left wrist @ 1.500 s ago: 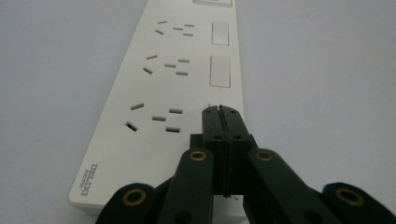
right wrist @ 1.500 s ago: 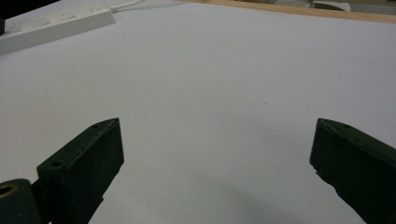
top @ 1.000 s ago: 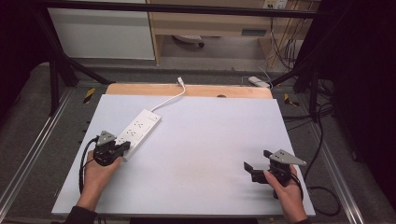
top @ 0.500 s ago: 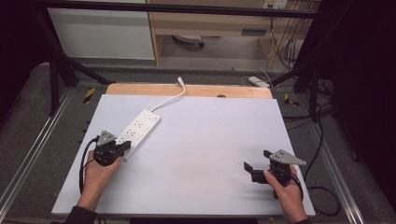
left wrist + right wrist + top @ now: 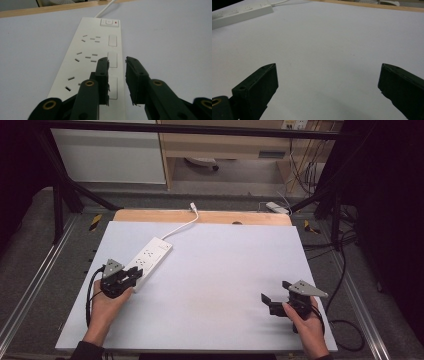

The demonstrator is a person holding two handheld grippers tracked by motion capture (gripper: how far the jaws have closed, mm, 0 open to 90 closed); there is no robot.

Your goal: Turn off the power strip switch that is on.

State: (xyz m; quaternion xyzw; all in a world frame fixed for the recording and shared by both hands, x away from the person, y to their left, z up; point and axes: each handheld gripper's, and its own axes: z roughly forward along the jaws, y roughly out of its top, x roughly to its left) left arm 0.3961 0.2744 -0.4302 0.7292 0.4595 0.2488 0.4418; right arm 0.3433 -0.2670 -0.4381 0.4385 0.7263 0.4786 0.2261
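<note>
My left gripper point(image 5: 131, 279) sits at the near end of the long white plastic power strip point(image 5: 148, 261), which lies slantwise on the left part of the pale grey tabletop point(image 5: 215, 285). In the left gripper view the jaws have just been opening: a narrow gap now stands between the two black pads, with nothing between them. They hover over the strip's near end, above its row of rocker switches point(image 5: 112, 40). Whether the pad tips touch the strip's face I cannot tell. The strip's main switch with a red light point(image 5: 109, 22) is at the far end, where the white cable point(image 5: 181, 223) leaves toward the wooden edge point(image 5: 200, 216) at the back of the table.

My right gripper point(image 5: 270, 301) is well apart from the strip, low over the bare tabletop at the near right. In the right gripper view its jaws stand wide apart, nothing between them; the strip shows far off at that view's upper left point(image 5: 242, 12).

My left hand point(image 5: 102, 305) and right hand point(image 5: 307, 325) come in from the bottom edge of the high view.
</note>
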